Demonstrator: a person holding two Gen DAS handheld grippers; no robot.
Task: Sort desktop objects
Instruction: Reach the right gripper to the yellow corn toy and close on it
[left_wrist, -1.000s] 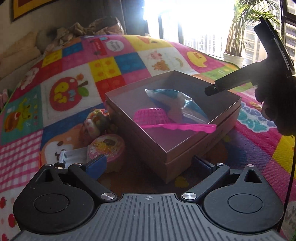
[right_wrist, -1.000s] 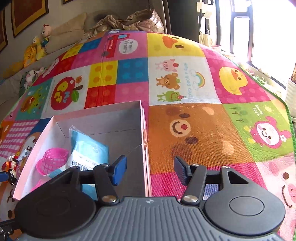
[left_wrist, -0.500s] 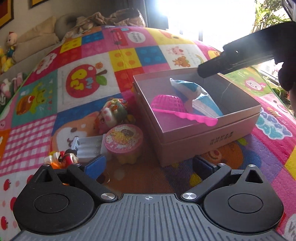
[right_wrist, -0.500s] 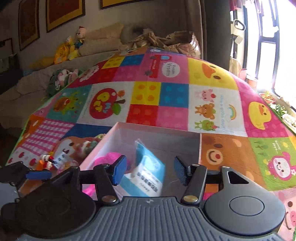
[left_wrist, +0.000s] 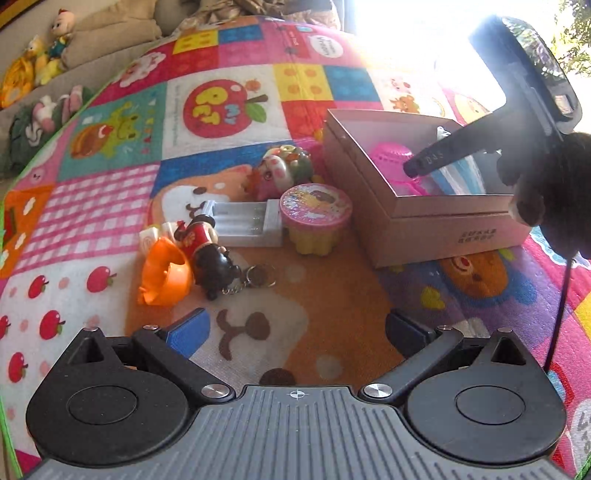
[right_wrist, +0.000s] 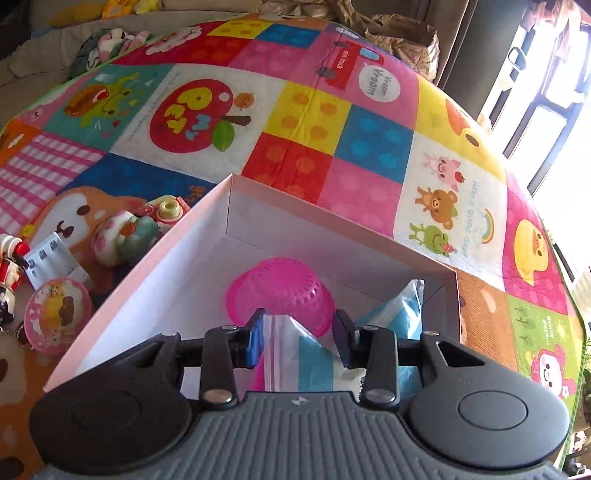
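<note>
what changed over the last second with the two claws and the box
The right claw swung over the box and its jaws have just been closing around the blue-and-white bag inside. The left claw, open, shifted toward the loose toys. The pink basket stayed put.

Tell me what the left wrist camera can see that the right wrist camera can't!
Only the left wrist view shows the orange cup, the keychain doll lying whole, and the open left hand-held gripper.

Only the right wrist view shows the right hand-held gripper, whose jaws have just been closing, around the clear zip bag.

Both show the pink box, pink basket and round pink tub.
</note>
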